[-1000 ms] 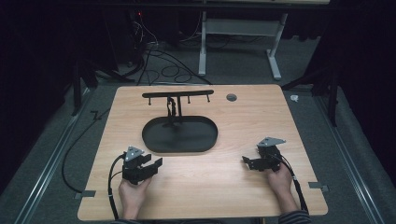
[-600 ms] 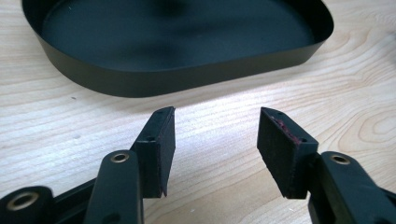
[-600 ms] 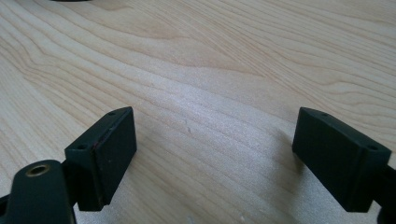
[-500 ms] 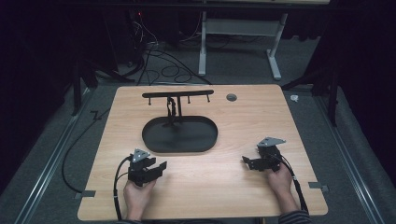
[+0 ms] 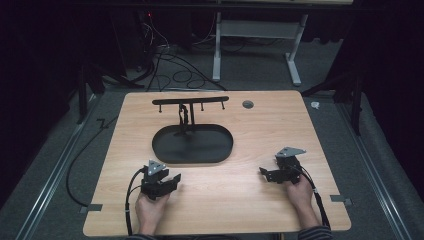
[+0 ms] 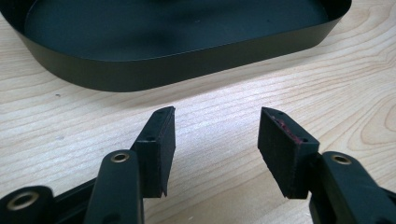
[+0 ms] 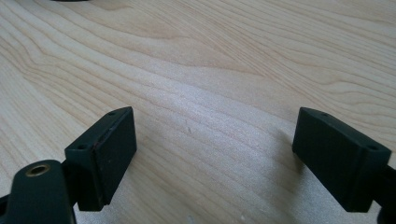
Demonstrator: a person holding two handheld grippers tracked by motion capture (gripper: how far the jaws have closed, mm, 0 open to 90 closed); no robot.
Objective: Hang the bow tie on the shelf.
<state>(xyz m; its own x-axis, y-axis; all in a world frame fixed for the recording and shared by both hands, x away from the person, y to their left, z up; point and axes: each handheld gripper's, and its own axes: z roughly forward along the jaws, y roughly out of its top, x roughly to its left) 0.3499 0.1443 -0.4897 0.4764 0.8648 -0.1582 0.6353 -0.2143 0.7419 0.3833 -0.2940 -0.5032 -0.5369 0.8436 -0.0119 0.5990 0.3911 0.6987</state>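
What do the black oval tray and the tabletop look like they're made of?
The black oval tray looks like thin sheet metal with a matte dark coating: its wall is slim, evenly bent, and shows only a soft sheen. Painted plastic can't be ruled out. The tabletop looks like light wood or a wood-look laminate, with flowing grain lines and a smooth, slightly glossy surface; which of the two I can't tell.

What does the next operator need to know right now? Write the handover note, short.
Left tool: open, nothing between its jaws, aimed at the near wall of the black oval tray.
Right tool: open, empty, over bare wooden table.
Tray stands mid-table, with a black T-shaped stand rising from its far side.
Done: nothing gripped, no sign of handling.
Left: all of it; the left tool is closest to the tray.
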